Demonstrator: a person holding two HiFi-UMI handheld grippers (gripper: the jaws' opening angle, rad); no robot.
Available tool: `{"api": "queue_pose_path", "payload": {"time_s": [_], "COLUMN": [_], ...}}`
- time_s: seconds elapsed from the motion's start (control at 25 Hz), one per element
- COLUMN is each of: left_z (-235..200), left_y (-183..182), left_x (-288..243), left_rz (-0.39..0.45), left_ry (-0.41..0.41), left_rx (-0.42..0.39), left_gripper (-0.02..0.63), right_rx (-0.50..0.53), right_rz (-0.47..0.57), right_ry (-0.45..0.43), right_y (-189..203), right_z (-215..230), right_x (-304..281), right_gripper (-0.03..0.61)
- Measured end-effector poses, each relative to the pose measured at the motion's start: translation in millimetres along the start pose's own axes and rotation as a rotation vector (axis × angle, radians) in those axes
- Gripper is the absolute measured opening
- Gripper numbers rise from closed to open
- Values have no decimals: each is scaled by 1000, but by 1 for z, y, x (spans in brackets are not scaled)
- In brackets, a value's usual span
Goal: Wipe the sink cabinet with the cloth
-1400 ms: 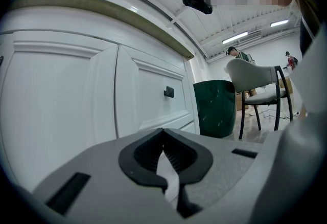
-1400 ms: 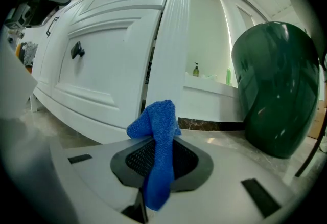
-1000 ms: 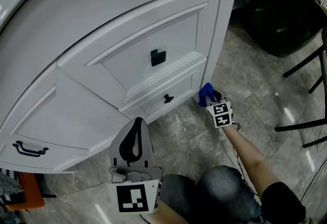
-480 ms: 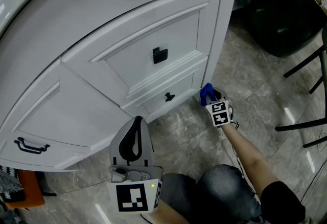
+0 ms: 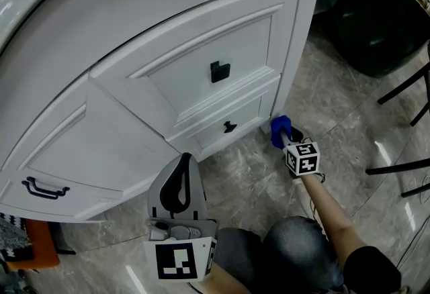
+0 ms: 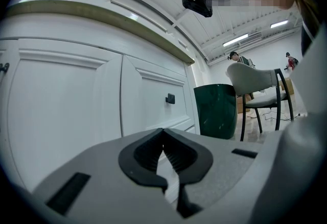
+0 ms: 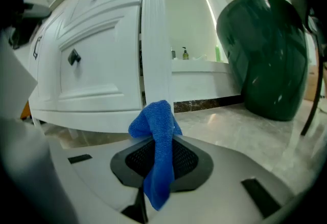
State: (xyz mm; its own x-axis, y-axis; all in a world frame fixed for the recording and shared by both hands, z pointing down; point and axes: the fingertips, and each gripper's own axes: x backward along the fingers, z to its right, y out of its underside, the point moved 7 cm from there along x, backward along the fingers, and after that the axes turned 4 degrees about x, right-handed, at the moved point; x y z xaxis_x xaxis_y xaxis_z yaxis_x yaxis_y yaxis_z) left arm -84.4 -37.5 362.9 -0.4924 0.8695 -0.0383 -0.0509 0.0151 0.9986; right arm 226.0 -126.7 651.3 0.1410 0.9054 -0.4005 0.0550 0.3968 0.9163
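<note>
The right gripper (image 5: 283, 134) pinches a blue microfibre cloth (image 7: 155, 125), with the white panelled sink cabinet's (image 5: 201, 51) corner just ahead. The left gripper (image 5: 180, 168) is pressed together, empty.

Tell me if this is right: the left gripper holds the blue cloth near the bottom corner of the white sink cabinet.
Wrong gripper: the right gripper holds the blue cloth near the bottom corner of the white sink cabinet. The right gripper view shows it pinched between the jaws; the left gripper is empty.
</note>
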Motion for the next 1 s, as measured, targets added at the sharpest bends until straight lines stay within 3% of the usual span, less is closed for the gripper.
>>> {"api": "queue_pose_path", "payload": {"time_s": [0.12, 0.44, 0.76, 1.0], "left_z": [-4, -1, -6, -5], "left_y": [4, 11, 8, 6], "left_x": [-3, -11, -6, -5], "left_rz": [-10, -14, 4, 15], "left_ry": [0, 32, 14, 9], "left_rx": [-4, 22, 31, 26], "left_gripper": [5, 5, 5, 5], "right_rx": [-86, -64, 71, 222], "right_rz": [62, 101, 364, 472], "right_ry": [-10, -68, -86, -41], "right_y": [-15, -93, -189, -212], "right_z": [-2, -12, -38, -64], "right_x": [35, 85, 127, 143], "right_gripper": [58, 58, 58, 57]}}
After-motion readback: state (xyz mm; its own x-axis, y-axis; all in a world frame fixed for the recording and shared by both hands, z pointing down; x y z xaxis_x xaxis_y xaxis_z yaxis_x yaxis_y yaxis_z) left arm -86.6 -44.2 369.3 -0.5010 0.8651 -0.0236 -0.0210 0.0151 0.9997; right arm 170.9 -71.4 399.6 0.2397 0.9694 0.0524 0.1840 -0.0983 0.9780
